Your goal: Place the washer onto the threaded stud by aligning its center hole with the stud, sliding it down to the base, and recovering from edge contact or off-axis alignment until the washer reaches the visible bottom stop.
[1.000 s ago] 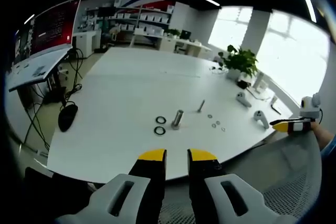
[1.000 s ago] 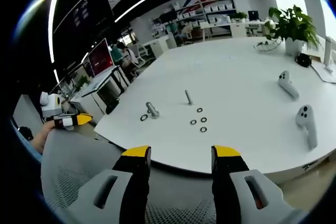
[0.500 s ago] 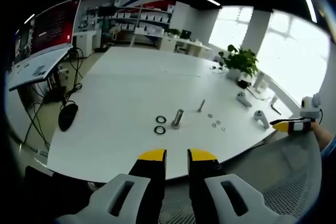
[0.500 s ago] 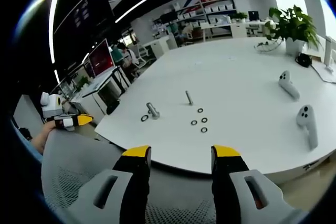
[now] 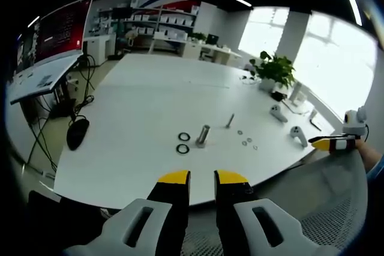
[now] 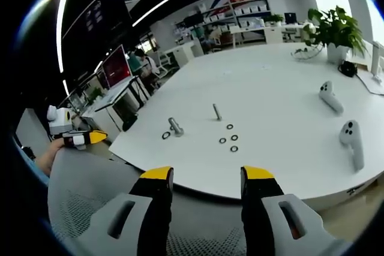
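Both tongs hang off the desk's [image 6: 288,154] near edge, empty: left tongs [image 5: 202,178] nearly closed, right tongs [image 6: 207,175] wide apart, probably ready for a first reach. Small washers [image 6: 231,139] lie flat near the upright threaded stud [image 6: 216,111], well apart from both. No writing is readable.

3 washers [image 6: 230,138] lie on the table [image 6: 282,88] before the stud [image 6: 216,112].

White table [image 5: 150,100], yellow-tipped fingers [image 5: 174,178]
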Demonstrator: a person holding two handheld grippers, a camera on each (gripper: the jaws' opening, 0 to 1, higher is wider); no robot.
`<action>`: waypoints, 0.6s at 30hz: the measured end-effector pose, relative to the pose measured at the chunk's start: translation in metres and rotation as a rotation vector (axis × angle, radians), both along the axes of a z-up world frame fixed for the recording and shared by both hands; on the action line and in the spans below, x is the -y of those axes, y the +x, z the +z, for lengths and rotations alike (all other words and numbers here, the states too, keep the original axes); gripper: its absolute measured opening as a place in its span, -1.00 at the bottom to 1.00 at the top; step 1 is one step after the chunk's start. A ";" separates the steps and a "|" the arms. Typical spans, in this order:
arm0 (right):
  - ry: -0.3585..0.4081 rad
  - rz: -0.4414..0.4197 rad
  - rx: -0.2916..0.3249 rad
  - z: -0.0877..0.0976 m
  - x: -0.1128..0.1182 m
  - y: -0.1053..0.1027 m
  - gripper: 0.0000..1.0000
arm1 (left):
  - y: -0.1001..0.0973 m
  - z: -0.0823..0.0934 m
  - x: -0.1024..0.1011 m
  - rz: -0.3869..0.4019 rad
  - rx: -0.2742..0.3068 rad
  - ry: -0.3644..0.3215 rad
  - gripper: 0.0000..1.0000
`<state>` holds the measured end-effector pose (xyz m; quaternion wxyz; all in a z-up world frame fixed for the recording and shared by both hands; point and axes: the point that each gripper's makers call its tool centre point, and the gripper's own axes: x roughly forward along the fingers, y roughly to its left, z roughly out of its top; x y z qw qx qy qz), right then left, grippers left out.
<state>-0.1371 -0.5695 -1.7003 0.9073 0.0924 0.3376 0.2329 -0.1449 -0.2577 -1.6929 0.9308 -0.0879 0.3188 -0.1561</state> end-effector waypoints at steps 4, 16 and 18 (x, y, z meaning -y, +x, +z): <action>-0.002 0.008 -0.004 0.000 -0.001 -0.001 -0.07 | 0.000 0.000 0.000 0.001 0.000 -0.001 -0.73; -0.002 0.013 -0.006 0.000 -0.002 -0.001 -0.08 | 0.000 0.000 0.000 0.001 0.000 -0.001 -0.73; -0.002 0.013 -0.007 0.000 -0.002 -0.001 -0.08 | 0.000 0.000 0.000 0.001 0.001 -0.001 -0.73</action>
